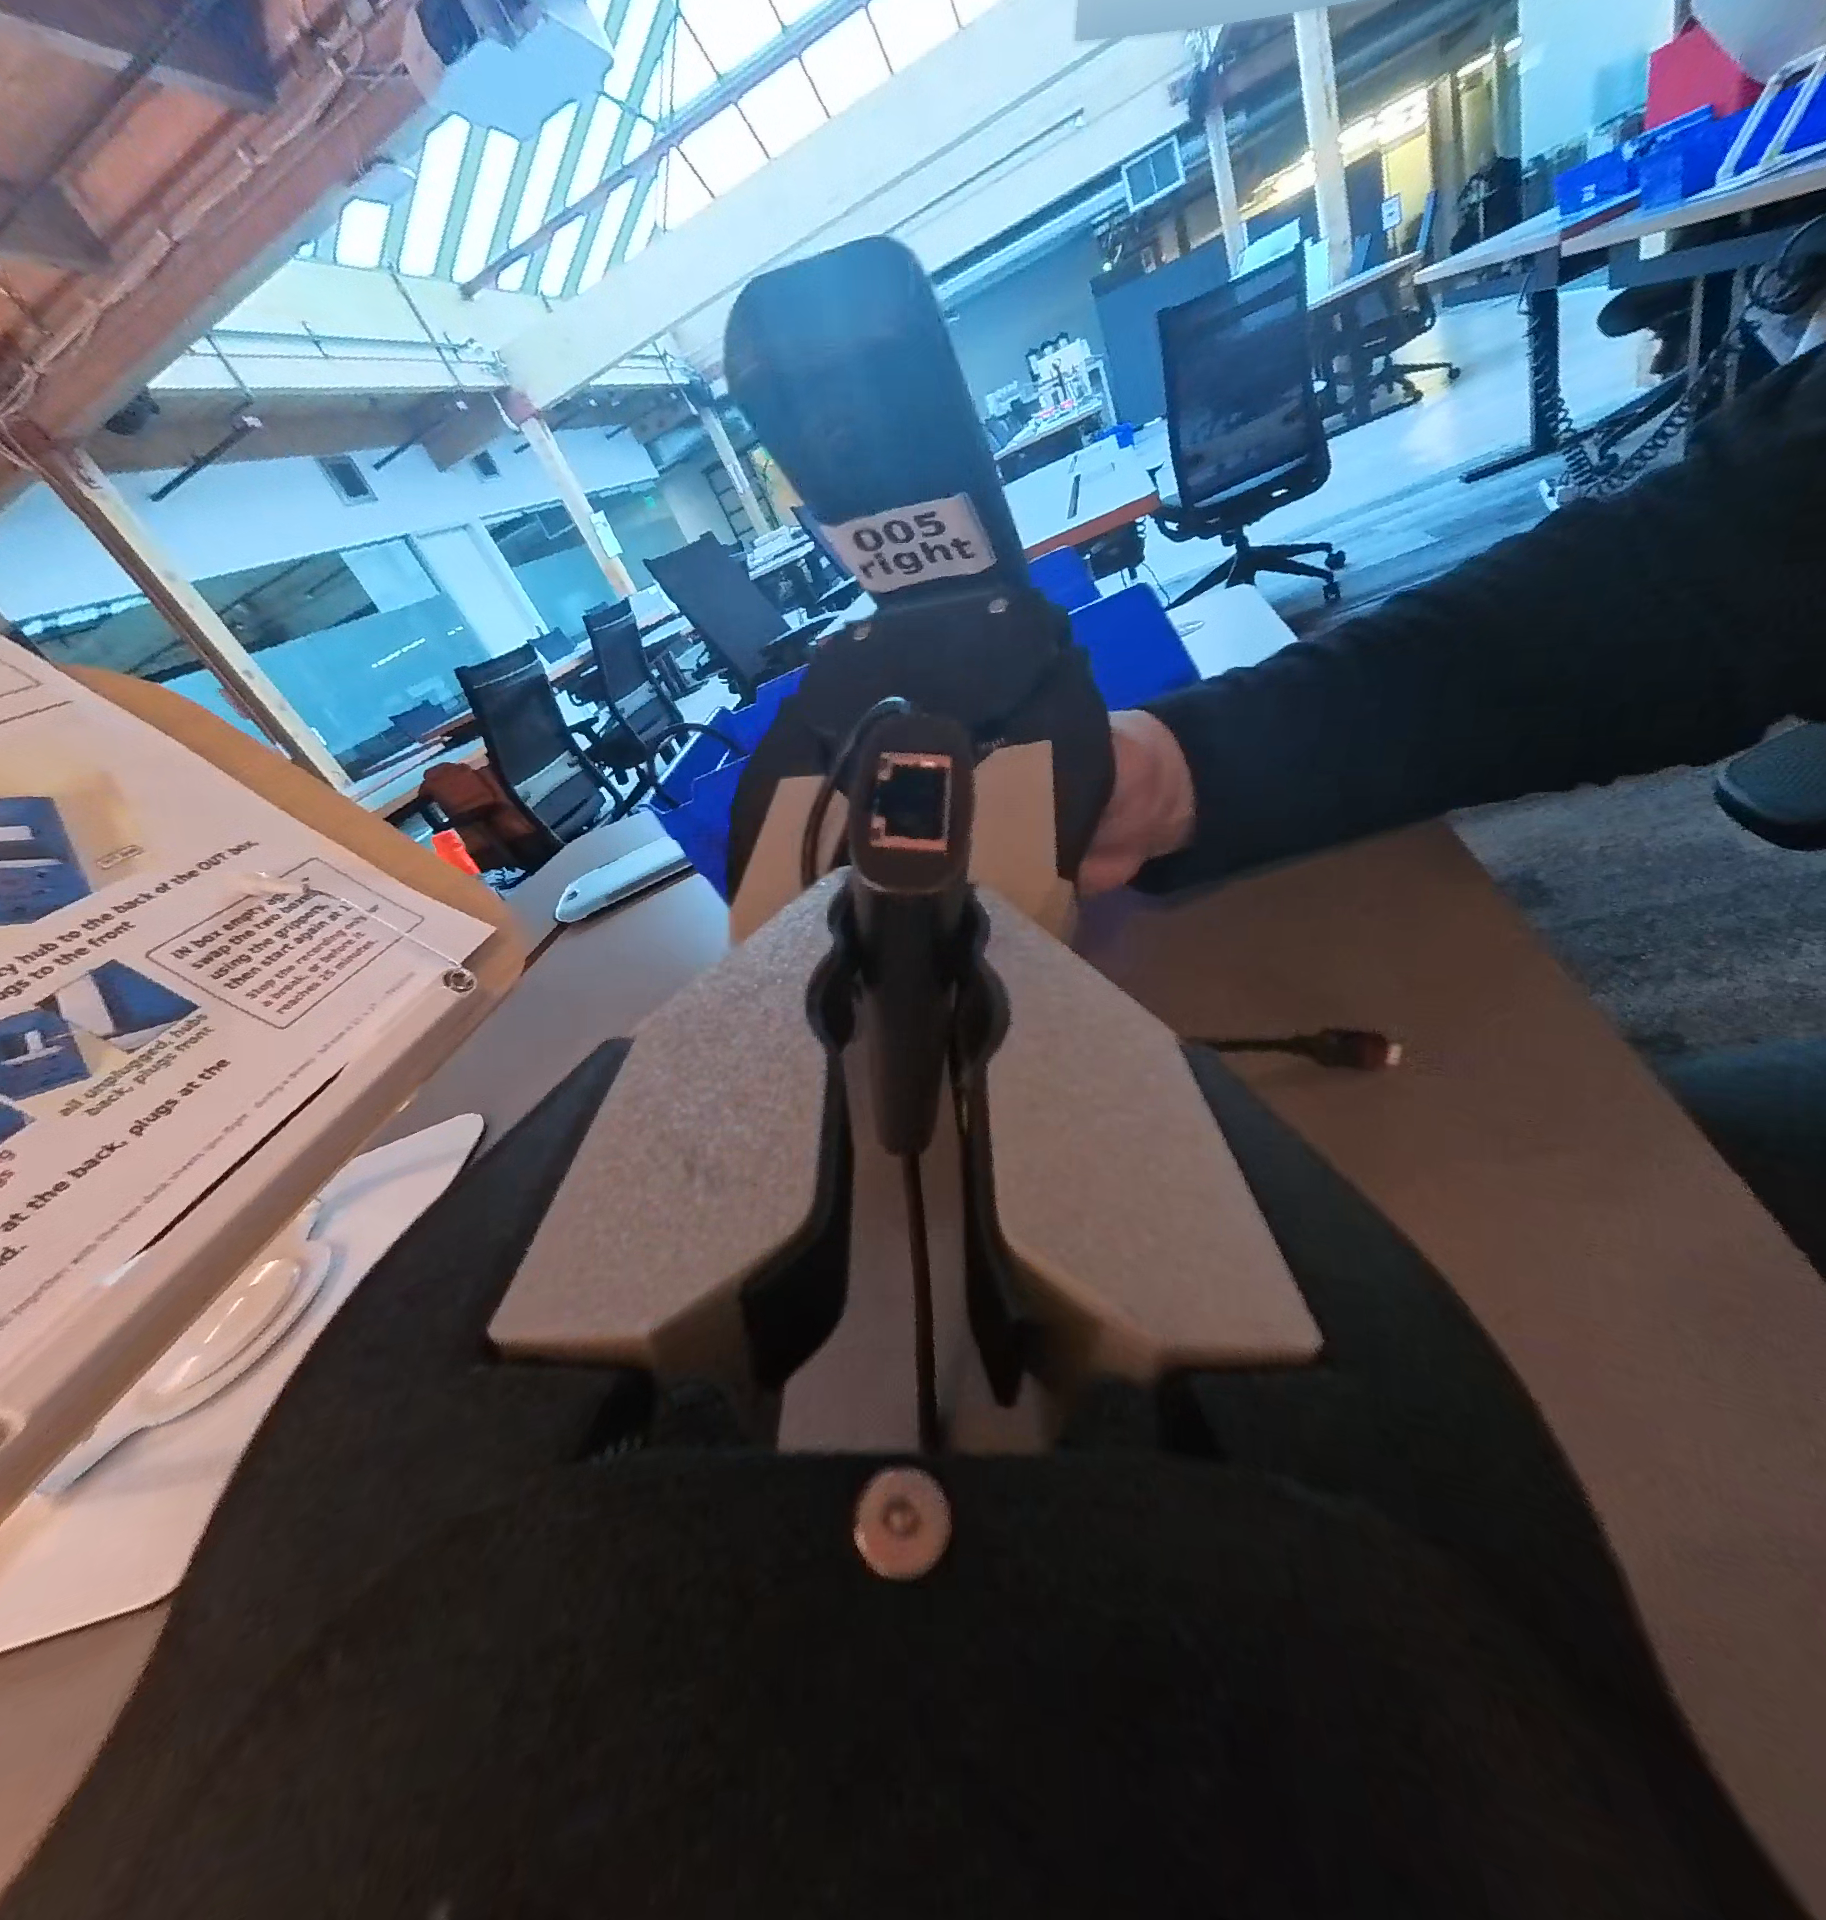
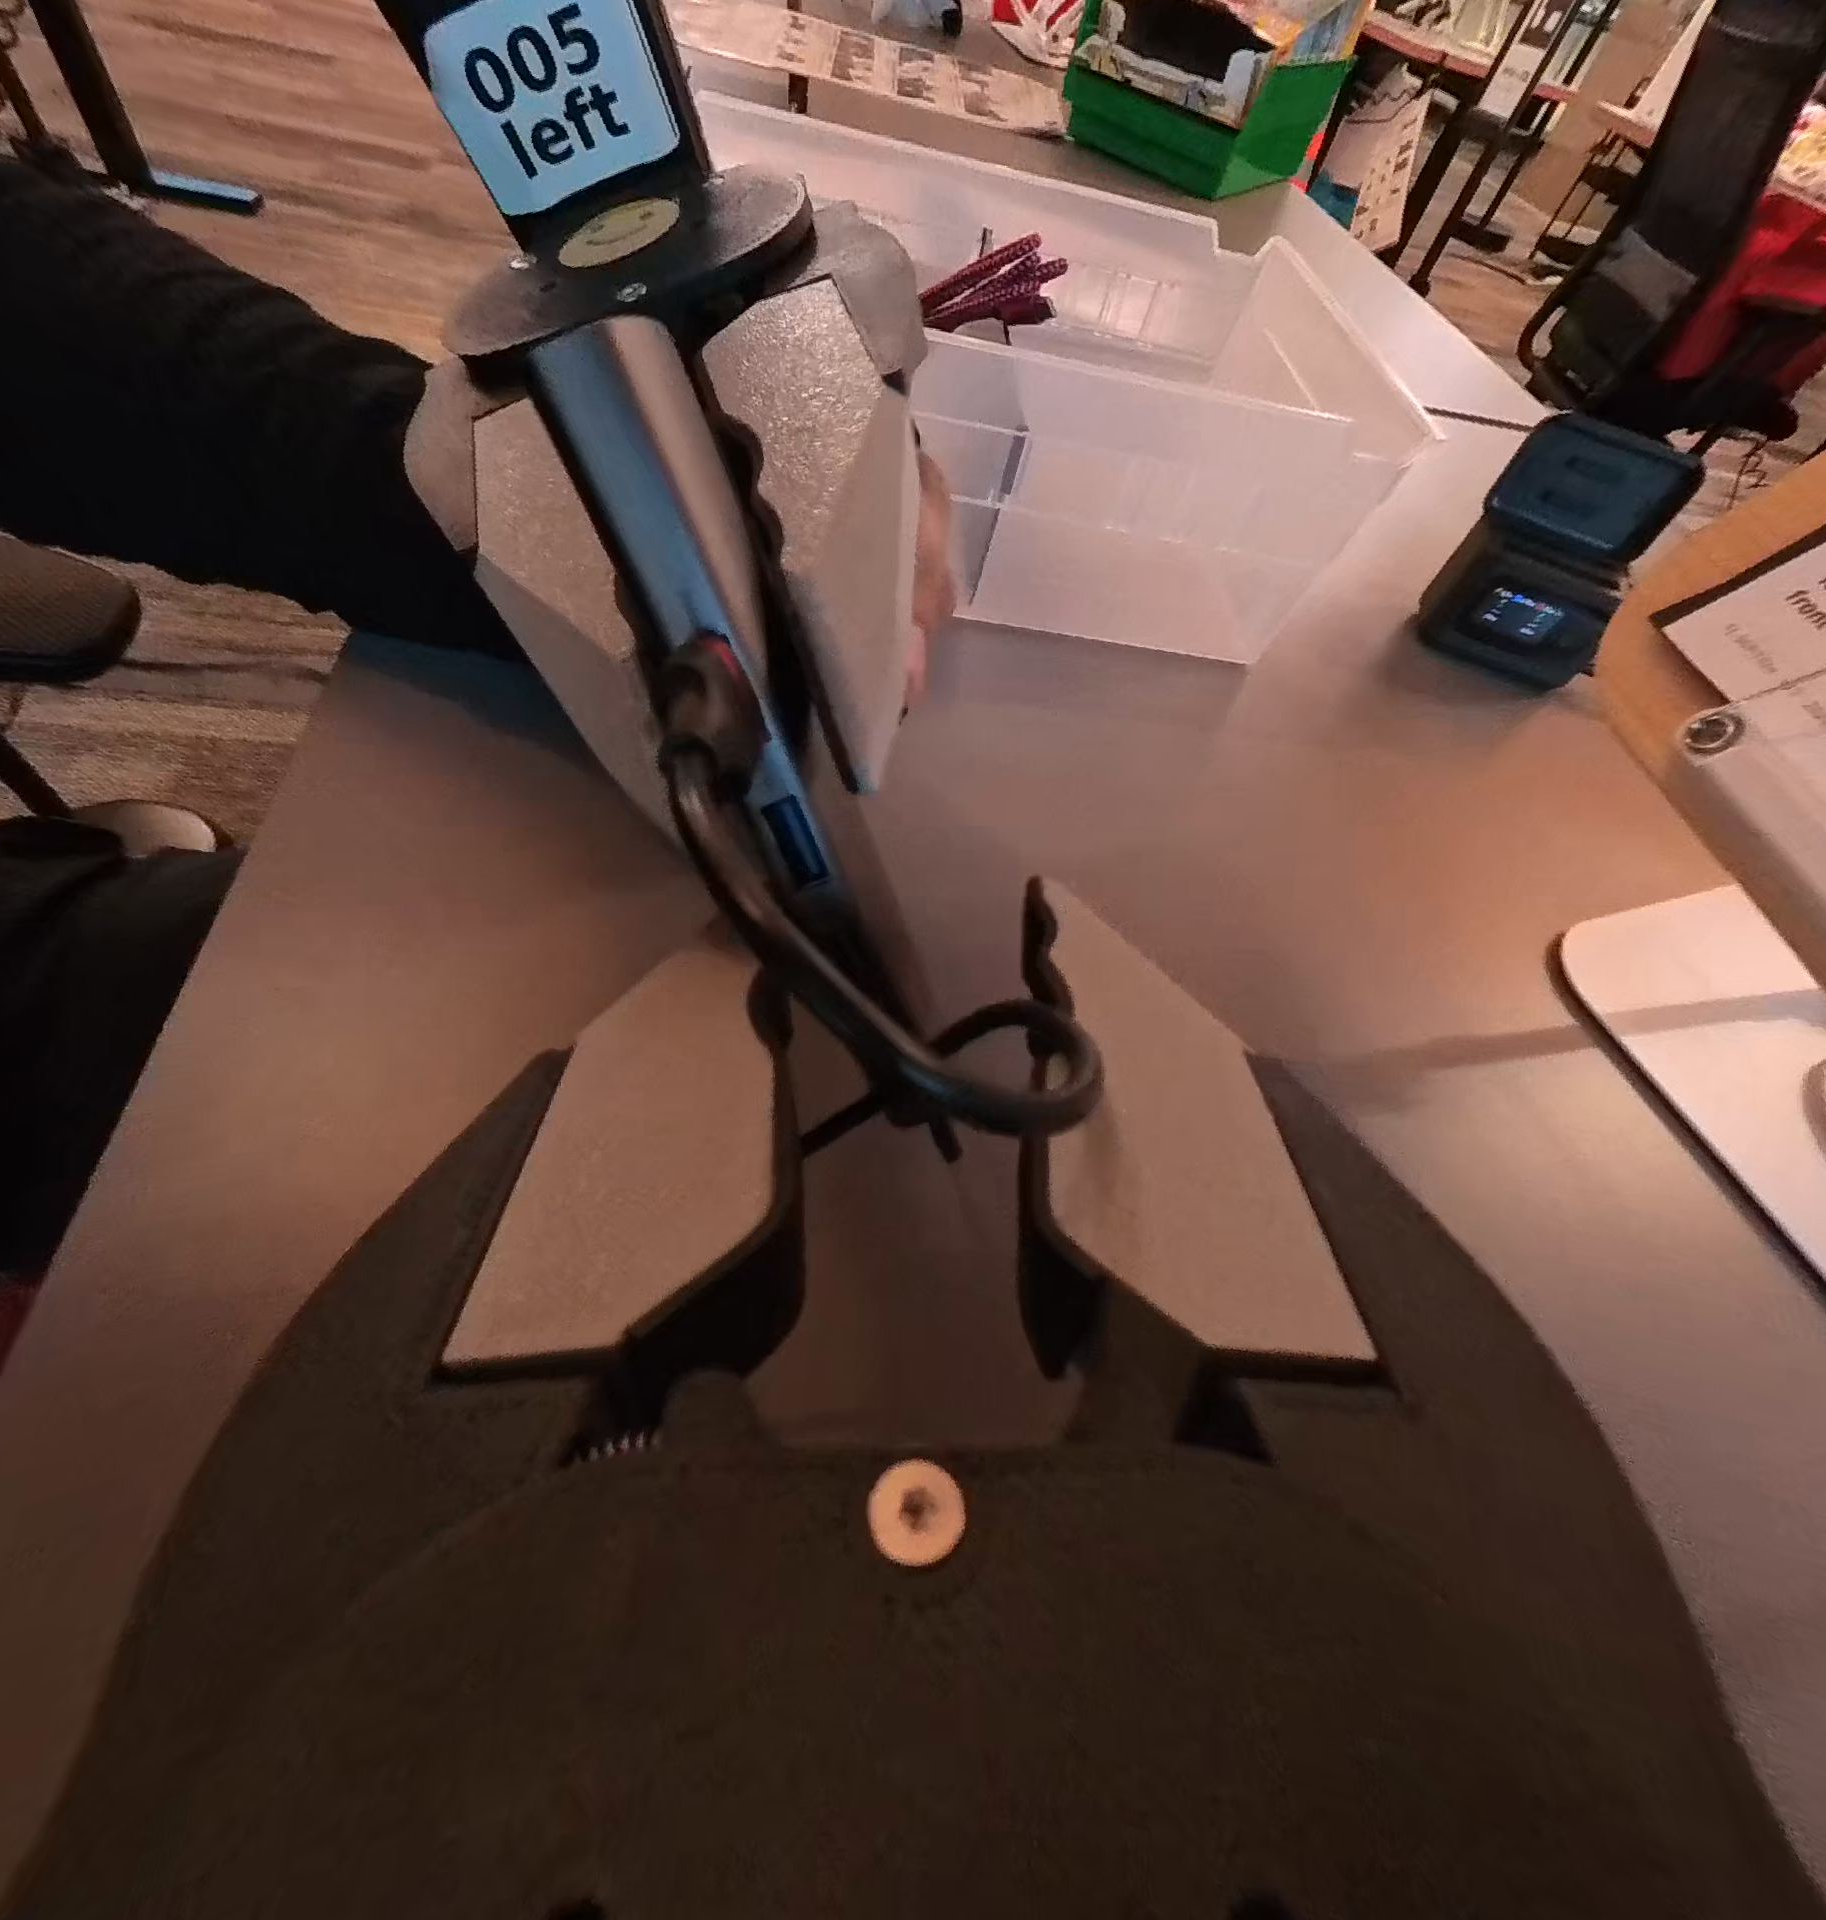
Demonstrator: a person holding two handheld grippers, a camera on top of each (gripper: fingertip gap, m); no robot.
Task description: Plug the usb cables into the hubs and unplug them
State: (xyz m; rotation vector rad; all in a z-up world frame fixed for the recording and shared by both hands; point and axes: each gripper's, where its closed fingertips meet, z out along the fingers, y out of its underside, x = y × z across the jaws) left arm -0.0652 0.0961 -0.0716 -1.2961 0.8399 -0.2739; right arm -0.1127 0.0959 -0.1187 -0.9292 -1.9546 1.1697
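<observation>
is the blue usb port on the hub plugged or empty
Empty. In the right wrist view the blue port on the hub shows an open slot; a black cable only passes beside it. The left gripper clamps the hub.

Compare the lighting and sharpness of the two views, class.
Left wrist view: cool daylight from the skylights, hub sharp, straight lines bowed toward the edges. Right wrist view: warm, dimmer light, the left tongs blurred along one edge, cable soft.

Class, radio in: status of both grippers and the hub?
Left gripper shut on hub. Right gripper open, black cable looped between its fingers. One red-tipped plug loose on table.
</observation>
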